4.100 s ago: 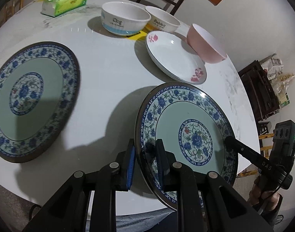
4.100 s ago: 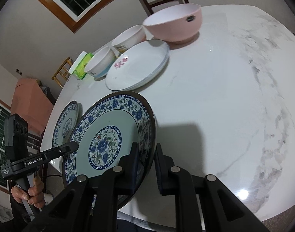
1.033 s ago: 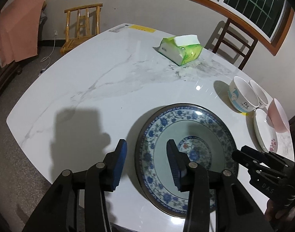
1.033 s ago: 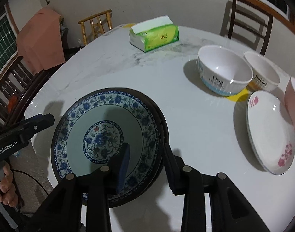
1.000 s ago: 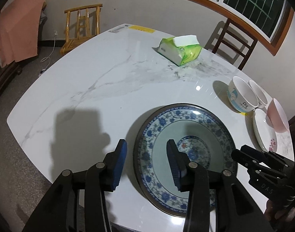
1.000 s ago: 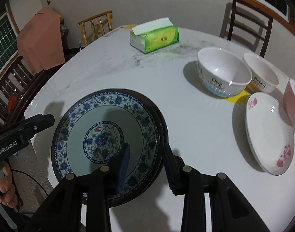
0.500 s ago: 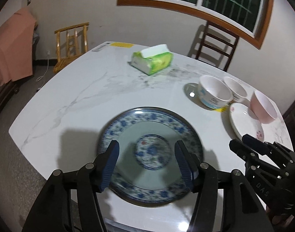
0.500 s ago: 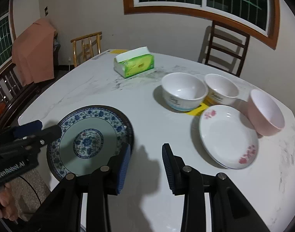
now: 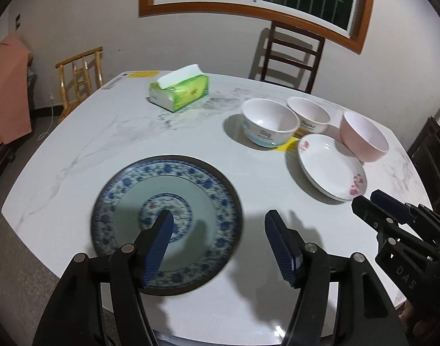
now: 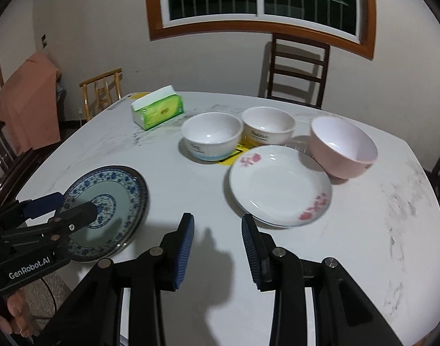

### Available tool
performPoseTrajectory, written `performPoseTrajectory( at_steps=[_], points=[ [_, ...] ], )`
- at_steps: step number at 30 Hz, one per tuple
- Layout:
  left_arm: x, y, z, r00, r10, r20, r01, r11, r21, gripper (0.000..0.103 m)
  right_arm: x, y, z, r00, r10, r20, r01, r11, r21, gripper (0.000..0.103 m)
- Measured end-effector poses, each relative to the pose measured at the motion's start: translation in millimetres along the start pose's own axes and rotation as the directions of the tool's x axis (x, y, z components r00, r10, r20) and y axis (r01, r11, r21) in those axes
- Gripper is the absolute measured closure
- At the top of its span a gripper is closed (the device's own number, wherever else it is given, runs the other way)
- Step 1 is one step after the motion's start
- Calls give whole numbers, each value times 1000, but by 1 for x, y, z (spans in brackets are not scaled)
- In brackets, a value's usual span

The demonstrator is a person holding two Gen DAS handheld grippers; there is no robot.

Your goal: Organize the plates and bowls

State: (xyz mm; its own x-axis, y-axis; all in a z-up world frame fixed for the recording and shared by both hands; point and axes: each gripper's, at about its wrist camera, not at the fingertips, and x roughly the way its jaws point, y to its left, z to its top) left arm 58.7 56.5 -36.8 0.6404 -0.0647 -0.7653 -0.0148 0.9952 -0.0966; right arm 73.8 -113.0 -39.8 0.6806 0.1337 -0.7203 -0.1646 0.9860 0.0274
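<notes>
Two blue-patterned plates (image 9: 174, 201) lie stacked near the table's front left edge; they also show in the right wrist view (image 10: 116, 196). My left gripper (image 9: 220, 222) is open and empty above the stack's right rim. My right gripper (image 10: 217, 227) is open and empty over bare table, between the stack and a white plate with pink flowers (image 10: 280, 187). Behind that plate stand a white bowl with a blue base (image 10: 211, 137), a second white bowl (image 10: 267, 127) and a pink bowl (image 10: 344, 150).
A green tissue box (image 9: 178, 89) lies at the back of the white marble table (image 9: 119, 132). A dark wooden chair (image 9: 289, 54) stands behind the table and a light wooden chair (image 9: 78, 77) at the back left. The table's front edge is close below both grippers.
Both grippers have let go of the blue plate, opened and pulled back and up. The plate now rests on the other blue plate.
</notes>
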Motion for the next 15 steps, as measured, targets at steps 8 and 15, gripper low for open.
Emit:
performPoseTrajectory(
  at_steps=[8,15],
  points=[
    [5,-34,3,1000,-21,0,21,998,54,40,-2,-35,-9,999,-36,13,35,999,40,68],
    [15,-58,12,999,-36,0,36,995,92,39,-4,-62,-7,996,-79,31,77,995,59,68]
  ],
)
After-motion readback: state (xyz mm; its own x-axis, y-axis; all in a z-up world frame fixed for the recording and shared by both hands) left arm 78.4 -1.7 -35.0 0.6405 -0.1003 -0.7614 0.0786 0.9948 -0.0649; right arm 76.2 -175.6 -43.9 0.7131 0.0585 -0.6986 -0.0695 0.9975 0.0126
